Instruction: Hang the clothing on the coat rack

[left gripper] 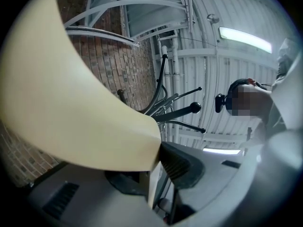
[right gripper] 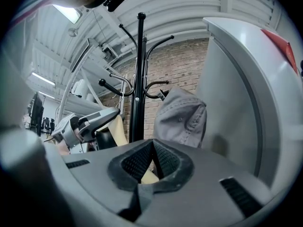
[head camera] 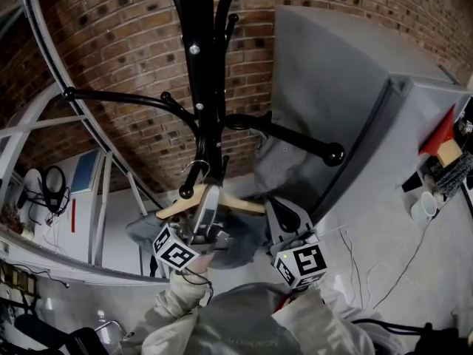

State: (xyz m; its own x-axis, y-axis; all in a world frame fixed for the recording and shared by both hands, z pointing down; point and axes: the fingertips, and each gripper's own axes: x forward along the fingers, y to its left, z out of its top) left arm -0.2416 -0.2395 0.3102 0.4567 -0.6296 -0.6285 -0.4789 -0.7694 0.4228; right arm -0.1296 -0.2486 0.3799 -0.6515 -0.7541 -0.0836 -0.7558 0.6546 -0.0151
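While both grippers reach up beneath the black coat rack (head camera: 201, 65), the wooden hanger (head camera: 240, 204) lies crosswise between them, at six o'clock from the rack's pole in the head view. The left gripper (head camera: 207, 202) is clamped on the hanger near its middle, just under the metal hook (head camera: 194, 170). In the left gripper view the cream wood fills the frame from nine to twelve o'clock and sits tight against the dark ribbed pad (left gripper: 177, 164). The right gripper (head camera: 279, 211) pinches the hanger's three o'clock end. In its own view the two pads stand in a narrow V with pale wood wedged between them.

The grey garment (head camera: 277, 165) is draped over the hanger. It bunches up at twelve o'clock from the right gripper, under a long rack arm (head camera: 303, 140) that ends in a ball, and also sags below the wood toward six o'clock. The hook is close beside the pole, next to a small black peg knob (head camera: 185, 192); whether it rests on a peg cannot be told. A grey cabinet (head camera: 332, 80) stands at two o'clock, and a brick wall (head camera: 126, 43) is behind the rack.
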